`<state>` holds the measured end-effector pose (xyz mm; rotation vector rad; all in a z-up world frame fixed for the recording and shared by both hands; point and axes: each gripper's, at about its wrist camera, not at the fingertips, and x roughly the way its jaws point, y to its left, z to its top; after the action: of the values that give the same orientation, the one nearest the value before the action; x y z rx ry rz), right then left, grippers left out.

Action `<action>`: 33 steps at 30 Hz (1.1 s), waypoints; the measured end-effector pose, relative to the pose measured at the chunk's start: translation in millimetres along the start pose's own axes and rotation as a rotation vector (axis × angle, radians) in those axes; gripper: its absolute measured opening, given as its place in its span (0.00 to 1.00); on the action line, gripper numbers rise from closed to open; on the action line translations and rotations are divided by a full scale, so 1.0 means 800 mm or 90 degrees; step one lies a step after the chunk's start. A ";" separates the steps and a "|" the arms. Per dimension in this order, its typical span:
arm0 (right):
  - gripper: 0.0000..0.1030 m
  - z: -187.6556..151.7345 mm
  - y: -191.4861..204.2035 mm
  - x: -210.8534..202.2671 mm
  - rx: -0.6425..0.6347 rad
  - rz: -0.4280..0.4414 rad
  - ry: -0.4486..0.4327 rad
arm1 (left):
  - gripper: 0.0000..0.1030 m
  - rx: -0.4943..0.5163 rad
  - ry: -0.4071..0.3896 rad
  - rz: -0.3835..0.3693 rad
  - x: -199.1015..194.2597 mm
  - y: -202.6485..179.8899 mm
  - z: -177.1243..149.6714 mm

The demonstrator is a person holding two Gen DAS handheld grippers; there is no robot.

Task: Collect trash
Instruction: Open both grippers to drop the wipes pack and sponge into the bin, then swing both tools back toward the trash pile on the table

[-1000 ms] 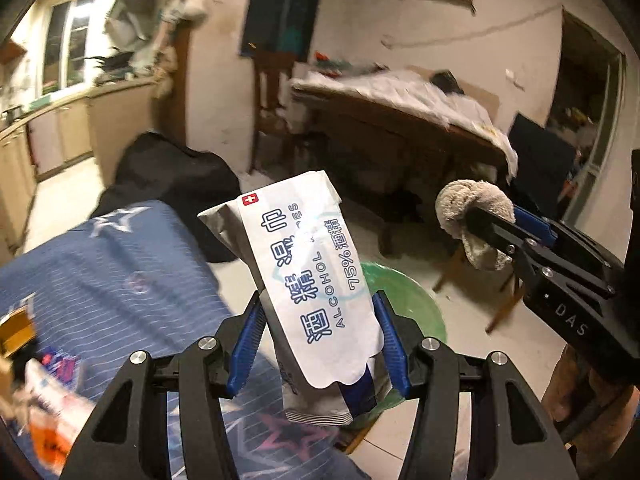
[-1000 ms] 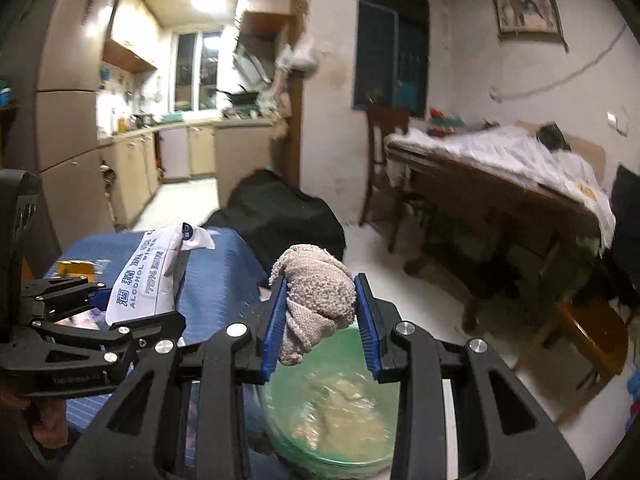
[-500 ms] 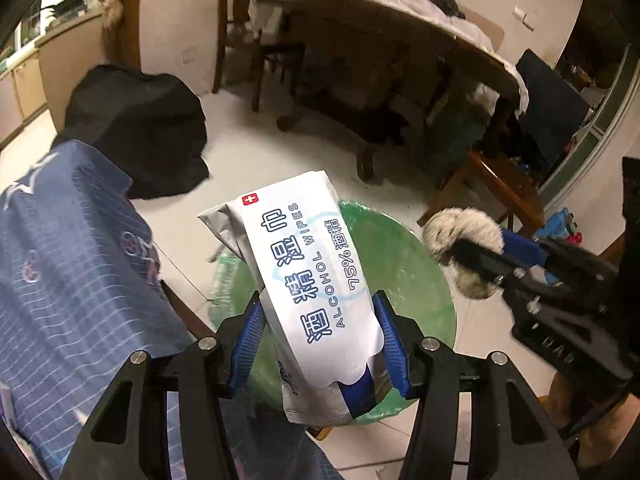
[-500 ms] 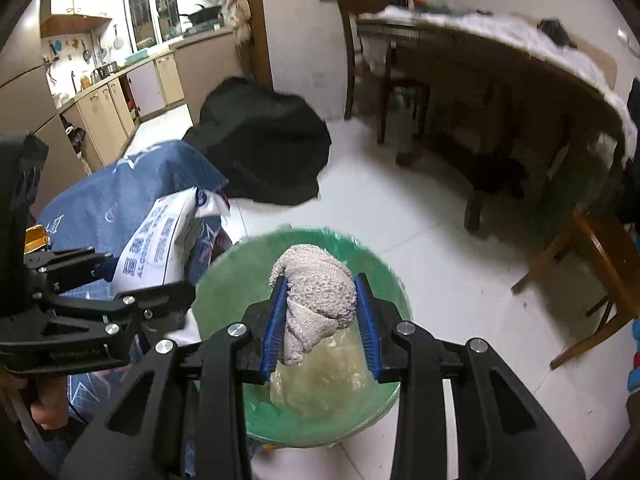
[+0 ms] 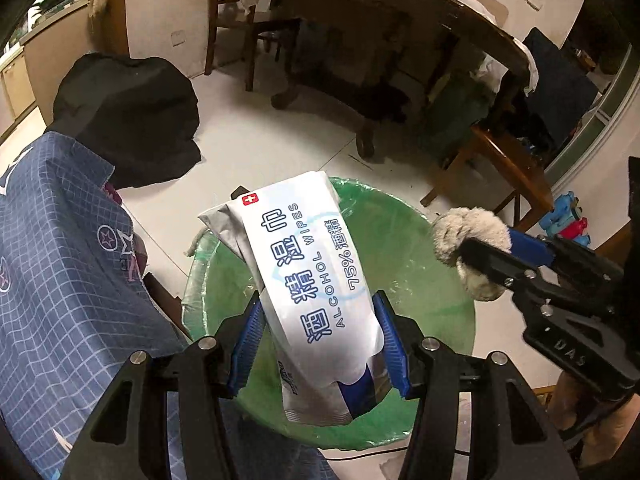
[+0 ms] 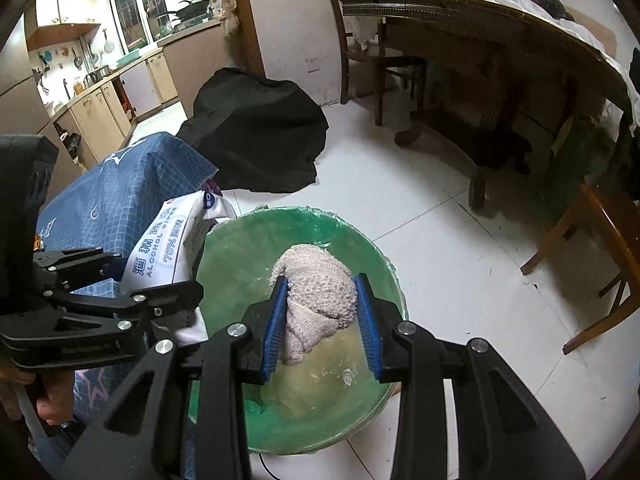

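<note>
My left gripper (image 5: 318,336) is shut on a white alcohol wipes pack (image 5: 308,272) and holds it over the green-lined trash bin (image 5: 432,256). My right gripper (image 6: 322,320) is shut on a balled grey-beige cloth (image 6: 316,300) and holds it over the same bin (image 6: 240,264). The cloth (image 5: 468,240) and right gripper show at the right of the left wrist view, above the bin's right rim. The wipes pack (image 6: 172,240) and left gripper show at the left of the right wrist view. Pale trash lies at the bin's bottom.
A table with a blue checked cloth (image 5: 52,248) stands just left of the bin. A black bag (image 6: 256,132) lies on the white tiled floor behind it. A dark wooden dining table (image 6: 480,40) and chairs (image 6: 600,216) stand to the right.
Both grippers have tilted down and moved over the bin, still holding the wipes pack and the cloth. The bin now fills the space below both.
</note>
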<state>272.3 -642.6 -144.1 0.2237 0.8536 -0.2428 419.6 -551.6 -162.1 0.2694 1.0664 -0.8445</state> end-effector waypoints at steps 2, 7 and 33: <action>0.33 -0.002 -0.001 -0.001 0.001 0.000 0.000 | 0.54 -0.002 0.002 0.004 -0.006 0.012 -0.011; 0.36 -0.003 -0.008 0.002 0.008 0.000 -0.002 | 0.60 0.000 0.004 0.019 -0.007 0.017 -0.019; 0.58 -0.002 0.005 -0.030 0.018 0.002 -0.050 | 0.72 -0.010 -0.037 0.036 -0.053 0.030 -0.040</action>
<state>257.1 -635.7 -126.4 0.2403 0.7725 -0.2598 406.6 -497.1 -146.2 0.2586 1.0059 -0.7876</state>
